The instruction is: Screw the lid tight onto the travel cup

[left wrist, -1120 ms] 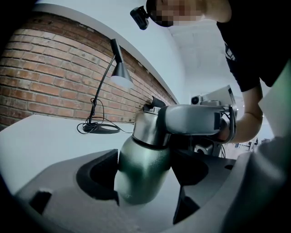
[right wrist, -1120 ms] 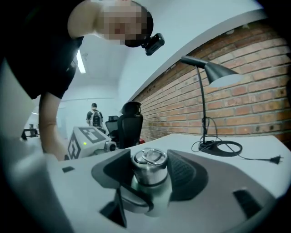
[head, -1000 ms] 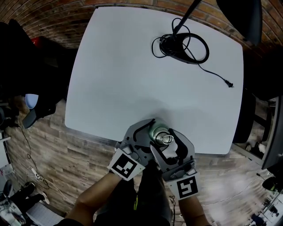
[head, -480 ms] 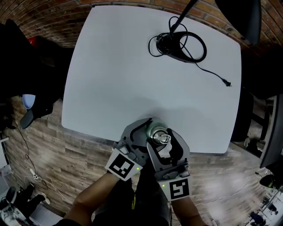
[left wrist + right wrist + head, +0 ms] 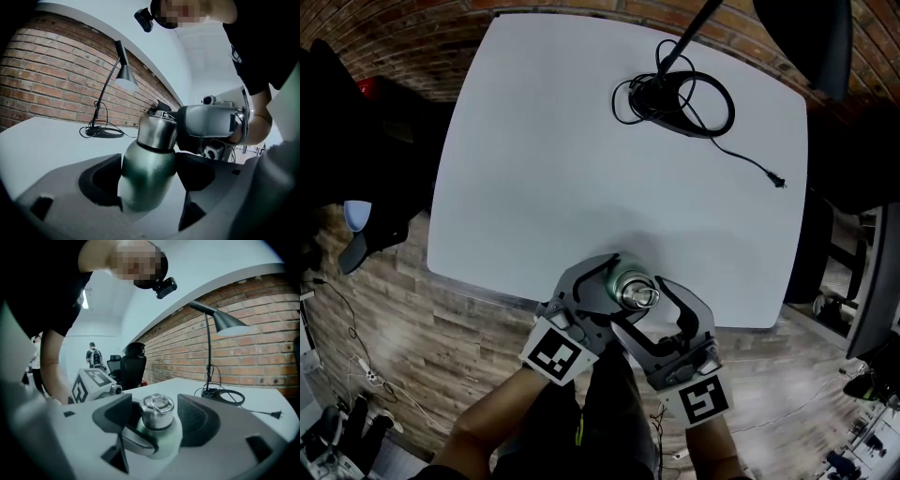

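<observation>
A green travel cup (image 5: 623, 278) with a steel lid (image 5: 639, 295) is at the table's near edge. My left gripper (image 5: 617, 279) is shut on the cup's green body (image 5: 147, 176) below the steel lid (image 5: 157, 132). My right gripper (image 5: 651, 306) reaches in from the right at lid height. Its jaws are opening. The ring-topped lid (image 5: 157, 409) stands between the pads, with a gap showing beside the right pad. The right gripper's grey body (image 5: 208, 124) shows behind the cup in the left gripper view.
A black desk lamp (image 5: 673, 92) with a coiled cord stands at the white table's (image 5: 534, 169) far right, its plug (image 5: 780, 184) lying loose. Wood floor lies below the near edge. An office chair (image 5: 132, 361) and a person (image 5: 93, 355) are in the background.
My right gripper's jaws have spread wider around the lid, and its back end has swung to the right. The left gripper and cup have stayed in place.
</observation>
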`<state>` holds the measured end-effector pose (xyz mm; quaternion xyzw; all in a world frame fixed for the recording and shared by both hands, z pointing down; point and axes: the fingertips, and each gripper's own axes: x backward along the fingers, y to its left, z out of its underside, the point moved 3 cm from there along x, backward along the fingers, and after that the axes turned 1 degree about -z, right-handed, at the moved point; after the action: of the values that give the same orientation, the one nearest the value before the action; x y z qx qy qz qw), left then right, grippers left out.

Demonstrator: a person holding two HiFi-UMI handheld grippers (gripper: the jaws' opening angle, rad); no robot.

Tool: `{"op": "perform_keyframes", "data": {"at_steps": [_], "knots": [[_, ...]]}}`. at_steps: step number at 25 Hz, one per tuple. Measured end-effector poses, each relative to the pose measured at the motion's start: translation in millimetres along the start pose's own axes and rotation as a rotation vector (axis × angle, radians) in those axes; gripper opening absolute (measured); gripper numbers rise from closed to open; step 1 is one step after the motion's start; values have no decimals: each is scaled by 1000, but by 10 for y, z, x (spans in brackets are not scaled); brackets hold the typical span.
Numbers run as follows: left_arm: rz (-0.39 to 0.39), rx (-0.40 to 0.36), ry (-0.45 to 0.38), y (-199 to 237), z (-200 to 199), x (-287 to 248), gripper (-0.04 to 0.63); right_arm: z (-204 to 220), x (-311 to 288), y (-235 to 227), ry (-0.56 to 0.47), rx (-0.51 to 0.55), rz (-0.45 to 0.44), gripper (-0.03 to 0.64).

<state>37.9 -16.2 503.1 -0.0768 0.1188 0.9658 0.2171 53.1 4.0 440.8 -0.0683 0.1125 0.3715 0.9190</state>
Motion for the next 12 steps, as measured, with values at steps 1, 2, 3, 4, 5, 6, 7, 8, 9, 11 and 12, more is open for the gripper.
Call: {"op": "perform_keyframes", "data": {"at_steps": [1,2,3,4,5,6,7,8,9,11,12], "knots": [[1,0,0,2,2,-2,347,2,-9,-4,20,28,-42,284],[2,1,0,4,3,-2,347,4,-23,-10,38,54,-82,282],[3,0,0,4,4,-1,347,5,-38,-18,53,77,-116,284],[4,0,1,3,7,1,347,2,-51,-30,63,97,-143,284],[6,-2,2,1,10,3,347,-3,-62,-45,69,110,-166,283],[7,-3,3,-1,13,5,347,-9,-70,-62,73,114,-185,284],[7,-3,2,-2,15,6,347,-12,-79,-78,74,109,-204,284],[6,-1,1,-2,17,6,347,-12,-89,-88,74,99,-224,284],[5,2,2,-1,18,4,347,-8,-102,-92,74,90,-244,284],[5,3,3,0,15,0,347,20,-128,-85,84,86,-272,282],[5,1,4,-1,13,0,347,44,-134,-80,94,90,-278,282]]}}
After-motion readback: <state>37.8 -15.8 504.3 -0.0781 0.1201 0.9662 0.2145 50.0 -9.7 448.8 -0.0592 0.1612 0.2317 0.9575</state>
